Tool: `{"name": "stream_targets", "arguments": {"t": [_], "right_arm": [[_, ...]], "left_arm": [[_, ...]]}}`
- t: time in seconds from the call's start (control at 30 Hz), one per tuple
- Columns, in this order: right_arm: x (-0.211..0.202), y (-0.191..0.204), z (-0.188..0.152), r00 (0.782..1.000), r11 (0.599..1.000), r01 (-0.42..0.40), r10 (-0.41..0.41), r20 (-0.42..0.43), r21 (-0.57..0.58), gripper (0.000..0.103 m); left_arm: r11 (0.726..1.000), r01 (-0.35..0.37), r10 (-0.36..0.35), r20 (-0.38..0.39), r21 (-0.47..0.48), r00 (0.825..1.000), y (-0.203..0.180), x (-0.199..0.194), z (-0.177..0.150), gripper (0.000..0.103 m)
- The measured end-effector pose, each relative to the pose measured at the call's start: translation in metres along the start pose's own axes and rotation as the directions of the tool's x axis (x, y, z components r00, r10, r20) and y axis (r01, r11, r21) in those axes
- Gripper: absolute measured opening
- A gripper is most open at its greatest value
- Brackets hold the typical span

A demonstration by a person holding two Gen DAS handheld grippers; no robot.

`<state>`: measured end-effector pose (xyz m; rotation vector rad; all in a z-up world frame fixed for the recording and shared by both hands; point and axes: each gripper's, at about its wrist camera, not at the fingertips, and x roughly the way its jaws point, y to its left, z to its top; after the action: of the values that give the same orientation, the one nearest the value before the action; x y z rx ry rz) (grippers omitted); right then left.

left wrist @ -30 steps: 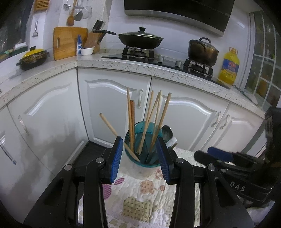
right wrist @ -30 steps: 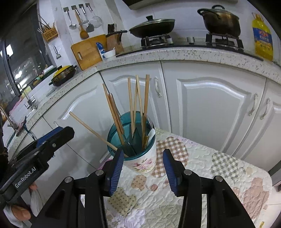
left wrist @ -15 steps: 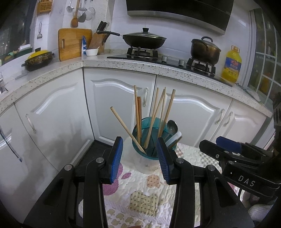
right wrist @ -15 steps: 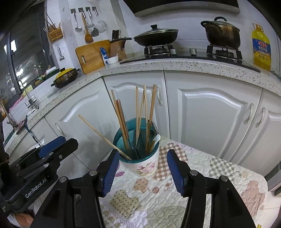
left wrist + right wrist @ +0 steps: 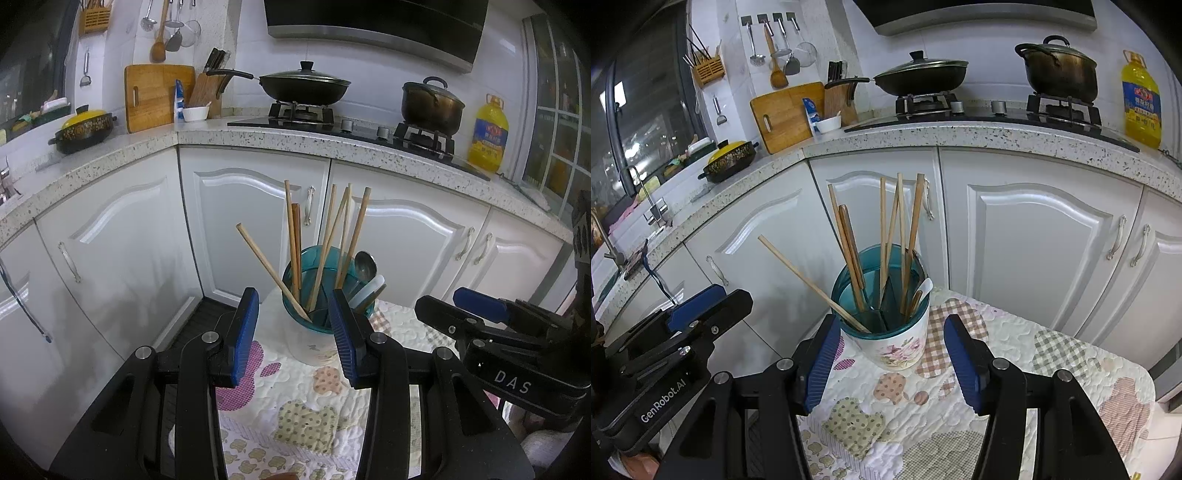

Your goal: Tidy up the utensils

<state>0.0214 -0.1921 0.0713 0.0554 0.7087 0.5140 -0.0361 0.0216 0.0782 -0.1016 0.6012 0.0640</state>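
Note:
A white floral utensil holder with a teal insert stands on a quilted cloth. Several wooden chopsticks stand in it, and one chopstick leans far out to the left. A metal spoon and a white spoon rest at its right side. My right gripper is open just in front of the holder, its blue pads apart on either side and not touching it. My left gripper is open too, short of the holder, with nothing between its fingers. Each gripper shows in the other's view: right gripper, left gripper.
White cabinet doors rise right behind the holder under a speckled counter. On the counter sit a wok, a dark pot, an oil bottle, a cutting board and a knife block.
The right gripper's pads have spread wider apart around the holder. Both views have shifted only slightly, and the holder and utensils stay as they were.

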Motion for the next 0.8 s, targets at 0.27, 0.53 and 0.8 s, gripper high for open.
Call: {"name": "stream_targets", "arguments": {"t": [0.27,0.53,0.8], "right_arm": [[0.0008,-0.0005,-0.0007,1.0,1.0,0.004,-0.004,-0.003,-0.001,0.057],[0.002,0.0006,-0.0013,1.0,1.0,0.002,-0.002,-0.007,-0.003,0.057],[0.0022,0.0005,-0.0018,1.0,1.0,0.003,-0.003,-0.01,-0.003,0.057]], "left_arm": [[1.0,-0.007,0.007,0.008,-0.003,1.0,0.0008,-0.0012,0.0001,0.039],[1.0,-0.008,0.008,0.01,-0.002,1.0,0.0013,-0.001,0.0002,0.039],[1.0,-0.012,0.012,0.011,0.001,1.0,0.0029,-0.002,0.0006,0.039]]}}
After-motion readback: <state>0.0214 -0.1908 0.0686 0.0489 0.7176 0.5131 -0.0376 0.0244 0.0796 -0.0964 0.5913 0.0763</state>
